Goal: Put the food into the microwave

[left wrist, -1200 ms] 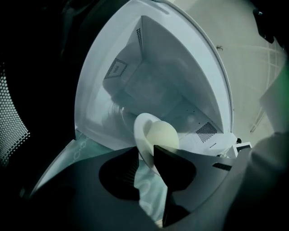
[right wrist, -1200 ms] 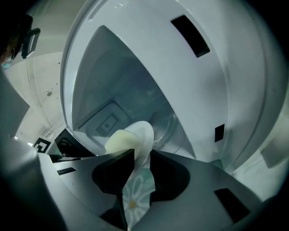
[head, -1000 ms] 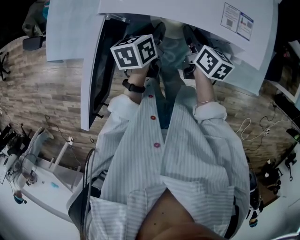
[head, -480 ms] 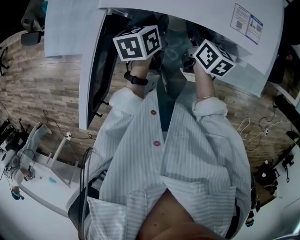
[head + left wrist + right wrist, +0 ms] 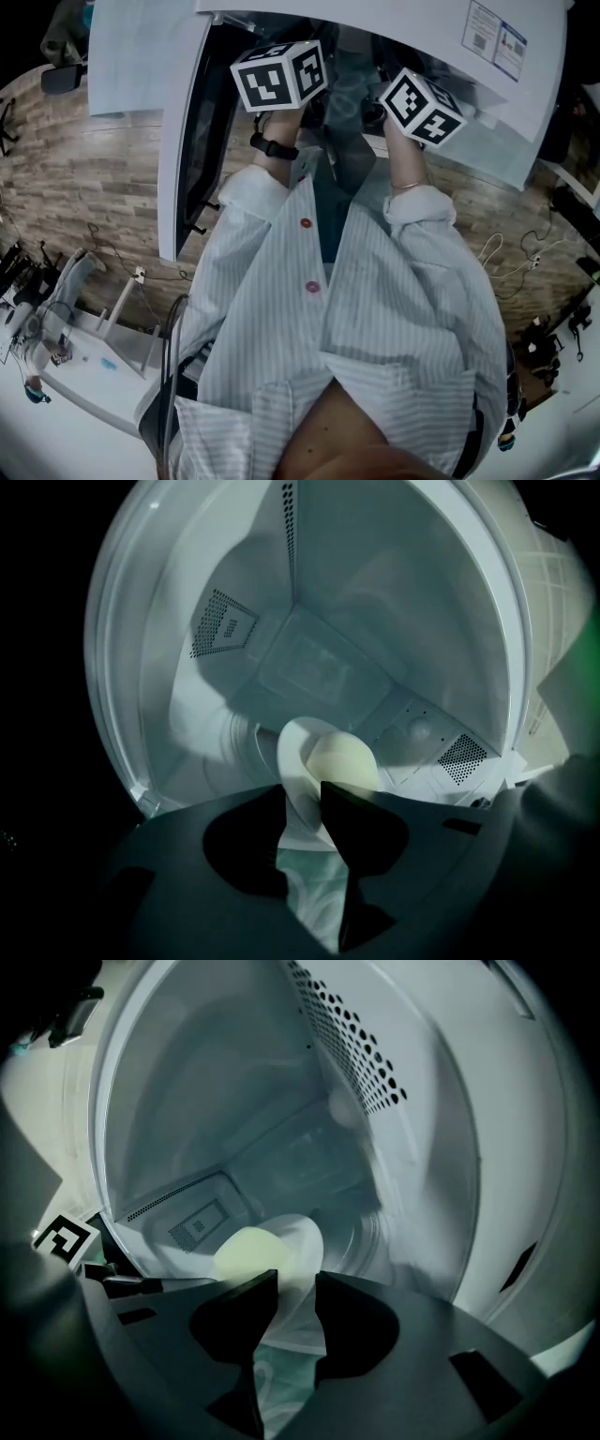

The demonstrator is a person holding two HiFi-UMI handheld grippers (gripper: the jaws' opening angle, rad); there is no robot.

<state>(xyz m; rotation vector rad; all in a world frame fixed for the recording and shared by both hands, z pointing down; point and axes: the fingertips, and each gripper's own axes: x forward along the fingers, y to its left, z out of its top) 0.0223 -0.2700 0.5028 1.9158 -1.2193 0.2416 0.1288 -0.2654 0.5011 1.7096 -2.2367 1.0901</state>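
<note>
A white plate [image 5: 293,757] carrying a pale round bun [image 5: 343,761] is inside the open microwave [image 5: 300,658], just above its glass turntable [image 5: 380,1232]. My left gripper [image 5: 302,803] has the plate's rim between its jaws, which are opening. My right gripper [image 5: 295,1288] has the opposite rim of the plate [image 5: 298,1241], with the bun [image 5: 246,1251] just past its left finger, and its jaws are opening too. In the head view only the left marker cube [image 5: 279,75] and the right marker cube [image 5: 422,105] show. The fingertips are hidden in the cavity.
The microwave door [image 5: 183,141] hangs open at the left. A paper label [image 5: 492,42] is stuck on the white microwave top. Perforated vents [image 5: 361,1063] line the cavity walls. Wood flooring [image 5: 84,178], cables and a white bench [image 5: 94,366] lie lower left.
Both marker cubes sit slightly higher in the head view, closer to the microwave mouth. The sleeves have followed them.
</note>
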